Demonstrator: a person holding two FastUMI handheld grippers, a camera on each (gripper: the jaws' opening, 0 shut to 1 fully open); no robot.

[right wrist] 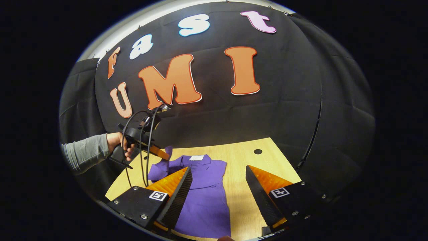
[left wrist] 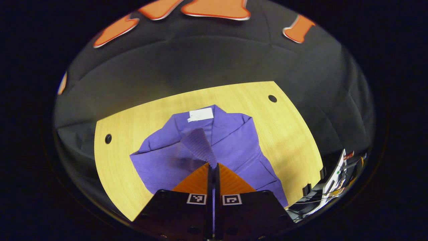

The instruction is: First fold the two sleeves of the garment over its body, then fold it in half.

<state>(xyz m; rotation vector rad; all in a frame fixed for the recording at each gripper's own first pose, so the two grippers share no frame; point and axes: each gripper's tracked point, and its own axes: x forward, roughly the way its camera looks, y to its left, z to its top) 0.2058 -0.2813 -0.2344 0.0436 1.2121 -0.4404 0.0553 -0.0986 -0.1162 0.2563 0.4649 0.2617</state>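
Observation:
A purple garment (left wrist: pixel 234 147) lies flat on the wooden table (left wrist: pixel 287 134), its white neck label (left wrist: pixel 200 114) at the far end. My left gripper (left wrist: pixel 214 166) is shut on the ribbed cuff of one sleeve (left wrist: pixel 198 144), which is raised above the garment's body. In the right gripper view, the left gripper (right wrist: pixel 164 156) is carried by a hand (right wrist: pixel 117 142) and holds that sleeve (right wrist: pixel 162 167) up at the garment's (right wrist: pixel 205 197) left side. My right gripper (right wrist: pixel 219 175) hangs open above the garment's body, nothing between its fingers.
The table has round holes (left wrist: pixel 272 98) (left wrist: pixel 108 138) near its far corners. Black cloth walls close in behind and beside it. A grey-sleeved arm (right wrist: pixel 83 155) reaches in from the left. The right gripper (left wrist: pixel 337 180) sits off the table's right edge in the left gripper view.

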